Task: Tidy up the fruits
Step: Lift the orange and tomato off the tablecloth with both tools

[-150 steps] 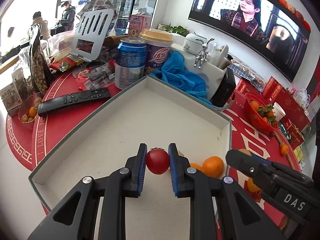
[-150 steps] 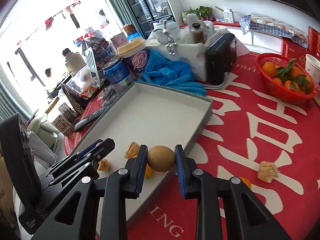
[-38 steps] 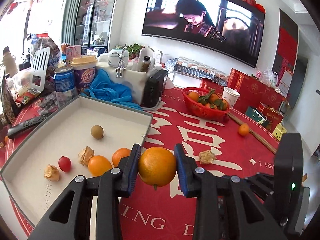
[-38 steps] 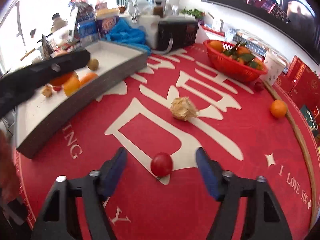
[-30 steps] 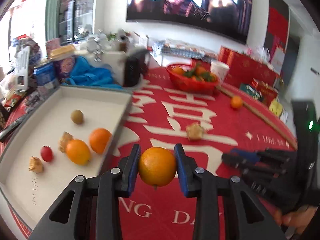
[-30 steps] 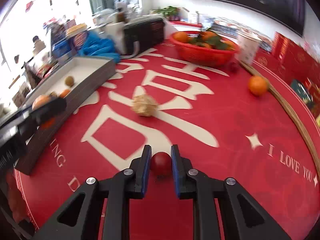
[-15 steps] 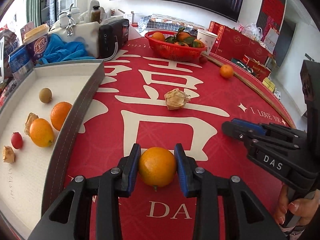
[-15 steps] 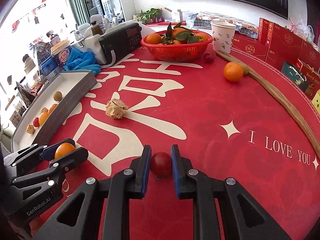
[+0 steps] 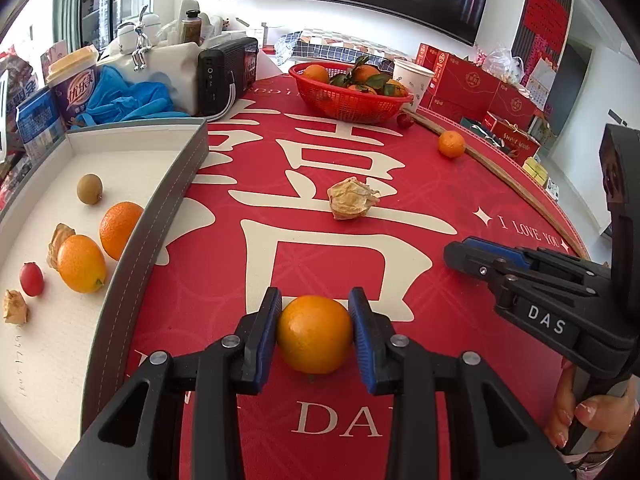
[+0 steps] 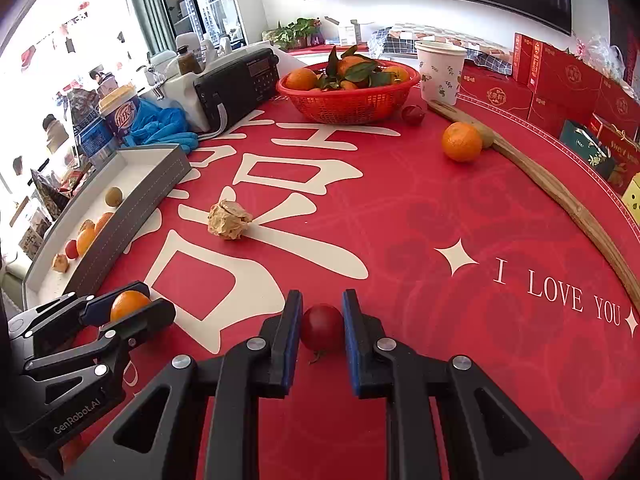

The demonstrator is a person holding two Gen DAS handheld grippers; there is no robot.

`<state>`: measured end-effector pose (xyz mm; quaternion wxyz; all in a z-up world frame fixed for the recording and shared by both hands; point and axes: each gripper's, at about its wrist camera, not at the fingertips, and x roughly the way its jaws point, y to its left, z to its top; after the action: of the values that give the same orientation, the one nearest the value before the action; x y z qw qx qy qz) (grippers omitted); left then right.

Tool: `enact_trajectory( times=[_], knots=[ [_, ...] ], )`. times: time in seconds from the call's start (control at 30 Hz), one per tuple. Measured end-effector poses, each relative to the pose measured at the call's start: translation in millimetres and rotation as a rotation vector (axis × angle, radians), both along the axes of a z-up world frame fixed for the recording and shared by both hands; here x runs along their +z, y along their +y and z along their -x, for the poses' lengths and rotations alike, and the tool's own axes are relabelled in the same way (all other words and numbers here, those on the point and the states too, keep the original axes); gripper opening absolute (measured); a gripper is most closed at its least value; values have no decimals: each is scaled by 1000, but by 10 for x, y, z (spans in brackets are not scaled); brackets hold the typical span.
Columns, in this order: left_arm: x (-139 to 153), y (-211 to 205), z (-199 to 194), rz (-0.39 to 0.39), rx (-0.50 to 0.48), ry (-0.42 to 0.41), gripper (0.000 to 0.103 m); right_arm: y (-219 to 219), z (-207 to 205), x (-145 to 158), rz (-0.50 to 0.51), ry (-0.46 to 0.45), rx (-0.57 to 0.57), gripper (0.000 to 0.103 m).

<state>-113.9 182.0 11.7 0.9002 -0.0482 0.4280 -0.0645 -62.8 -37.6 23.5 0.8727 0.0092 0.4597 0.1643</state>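
Fruit in both grippers right now; the left gripper (image 9: 314,334) has its blue pads clamped on a round orange citrus fruit (image 9: 314,334), sitting low over the red tablecloth with big cream lettering (image 9: 420,184), just right of the grey-walled, white-lined tray (image 9: 160,216); the right gripper (image 10: 319,328) has its fingers squeezed together on a small red cherry tomato (image 10: 321,326), near the front of the cloth and well apart from the tray.

Inside the tray: a small brownish round fruit (image 9: 89,188) at the far end; two more oranges (image 9: 119,229) side by side in the middle; a tiny red tomato (image 9: 31,279) to their left; two papery tan husked fruits (image 9: 15,306), one at the near left, one tucked behind the nearer orange.

Out on the cloth, another crumpled tan husk fruit (image 9: 351,198) lies loose in the middle; a lone orange (image 10: 461,141) sits far right, beside a long curved wooden stick (image 10: 560,196); a red plastic mesh basket of leafy oranges (image 10: 348,100) stands at the far side, with a dark red fruit (image 10: 413,114) just right of it.

From the left wrist view, a hand (image 9: 596,416) grips the right gripper's handle at the near right.
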Motion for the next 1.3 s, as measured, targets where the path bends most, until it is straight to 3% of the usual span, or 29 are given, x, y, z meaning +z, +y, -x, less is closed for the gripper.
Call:
enact_trajectory(
  times=[1.3],
  knots=[
    [101,96,75,-23,30,-67,38,23,-14,20,-61,3,2,21]
  ],
)
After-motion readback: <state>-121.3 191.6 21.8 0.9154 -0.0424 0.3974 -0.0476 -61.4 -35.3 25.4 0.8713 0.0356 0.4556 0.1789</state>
